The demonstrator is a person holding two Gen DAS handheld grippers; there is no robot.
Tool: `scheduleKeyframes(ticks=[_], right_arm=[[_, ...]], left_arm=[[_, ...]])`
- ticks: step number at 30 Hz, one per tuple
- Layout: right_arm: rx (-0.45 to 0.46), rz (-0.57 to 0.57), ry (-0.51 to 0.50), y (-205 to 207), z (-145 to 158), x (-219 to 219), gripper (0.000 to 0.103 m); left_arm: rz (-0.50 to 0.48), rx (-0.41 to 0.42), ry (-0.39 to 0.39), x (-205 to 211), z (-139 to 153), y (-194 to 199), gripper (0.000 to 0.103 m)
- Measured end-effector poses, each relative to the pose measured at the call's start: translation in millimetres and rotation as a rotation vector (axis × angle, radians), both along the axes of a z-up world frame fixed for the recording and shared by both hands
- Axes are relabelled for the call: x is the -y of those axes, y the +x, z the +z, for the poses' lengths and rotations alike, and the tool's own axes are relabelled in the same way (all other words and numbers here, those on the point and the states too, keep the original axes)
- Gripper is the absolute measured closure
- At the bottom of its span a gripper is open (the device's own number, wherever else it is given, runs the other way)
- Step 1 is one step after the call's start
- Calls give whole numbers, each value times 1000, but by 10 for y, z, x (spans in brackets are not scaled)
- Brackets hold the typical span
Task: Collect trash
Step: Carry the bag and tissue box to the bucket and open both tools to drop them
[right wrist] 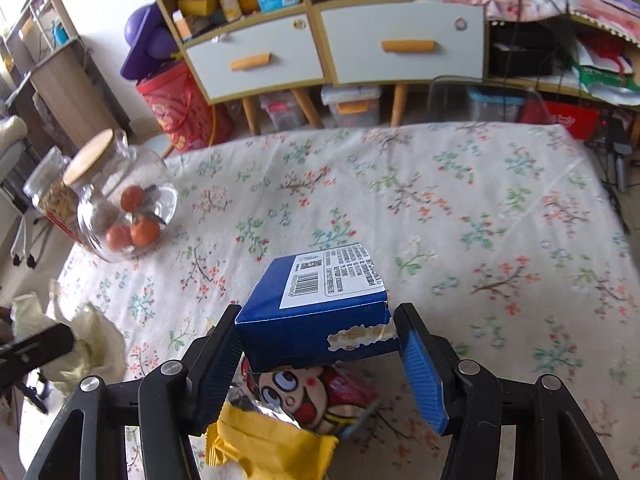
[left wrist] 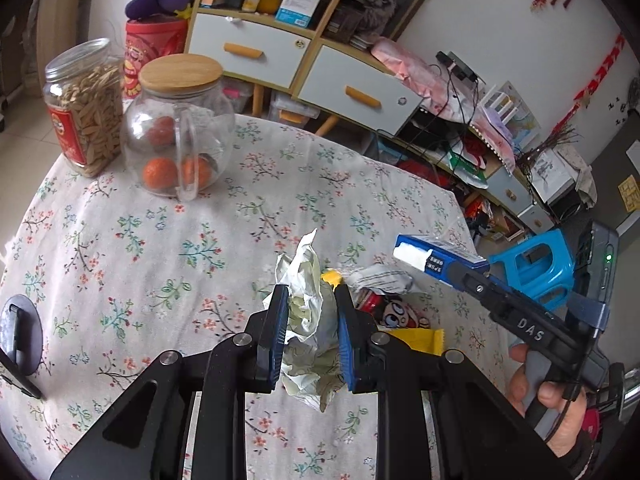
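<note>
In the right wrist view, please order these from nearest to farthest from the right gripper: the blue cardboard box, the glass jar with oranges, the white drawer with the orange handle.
1. Blue cardboard box: between the fingers of the right gripper.
2. Round glass jar with oranges and a wooden lid: far left on the table.
3. White drawer with an orange handle: beyond the table, in the cabinet at the wall.

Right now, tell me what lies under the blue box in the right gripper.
Under the blue box lie a cartoon-face snack wrapper and a yellow wrapper. The box hides the cartoon wrapper's far end.
</note>
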State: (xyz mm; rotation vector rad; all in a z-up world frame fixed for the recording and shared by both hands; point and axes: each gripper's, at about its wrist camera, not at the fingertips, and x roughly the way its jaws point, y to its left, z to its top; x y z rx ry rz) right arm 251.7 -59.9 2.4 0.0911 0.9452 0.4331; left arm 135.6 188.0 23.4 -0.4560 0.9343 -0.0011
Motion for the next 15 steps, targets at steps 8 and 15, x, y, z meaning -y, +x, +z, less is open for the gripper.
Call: scheduleKeyframes(ticks=[8, 15], right_arm=[[-19, -73, 18, -59, 118, 416, 38], [-23, -131, 14, -141, 166, 861, 38]], left_arm=[[-62, 16, 39, 392, 28, 41, 79], [-120, 27, 52, 703, 0, 91, 79]])
